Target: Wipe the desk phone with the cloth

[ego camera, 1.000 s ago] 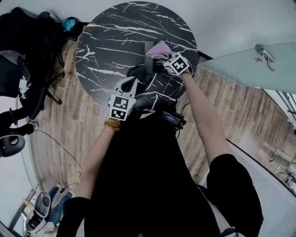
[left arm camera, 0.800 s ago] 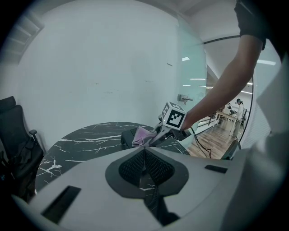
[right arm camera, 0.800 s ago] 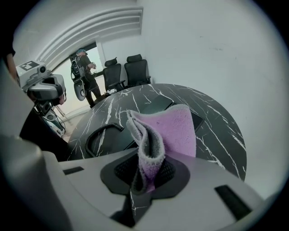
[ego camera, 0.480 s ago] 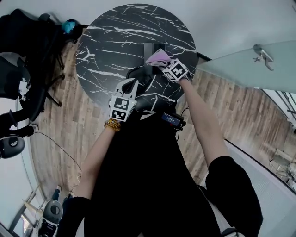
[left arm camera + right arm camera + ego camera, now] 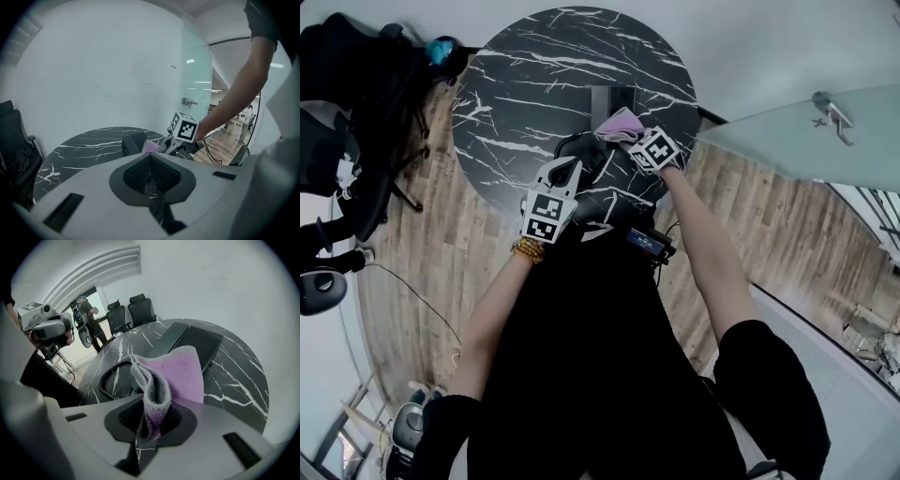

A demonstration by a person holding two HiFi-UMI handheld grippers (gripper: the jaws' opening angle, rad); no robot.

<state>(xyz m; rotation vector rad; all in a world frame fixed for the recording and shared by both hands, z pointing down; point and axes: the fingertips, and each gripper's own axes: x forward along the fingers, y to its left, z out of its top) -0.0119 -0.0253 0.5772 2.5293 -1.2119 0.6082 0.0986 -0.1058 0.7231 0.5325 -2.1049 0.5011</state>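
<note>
A: Desk phone [image 5: 187,341]: flat black slab on the marble table [image 5: 516,84], coiled cord [image 5: 110,376] beside it. Near end hidden behind the cloth [image 5: 176,373].

B: Your right gripper [image 5: 150,420] is clamped on that purple cloth; contact with phone unclear. Left gripper [image 5: 150,158] jaws together, empty.

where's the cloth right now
The cloth is pinched in the right gripper's jaws. In the head view it sits at the phone, on the right side of the round table, near the coiled cord.
</note>
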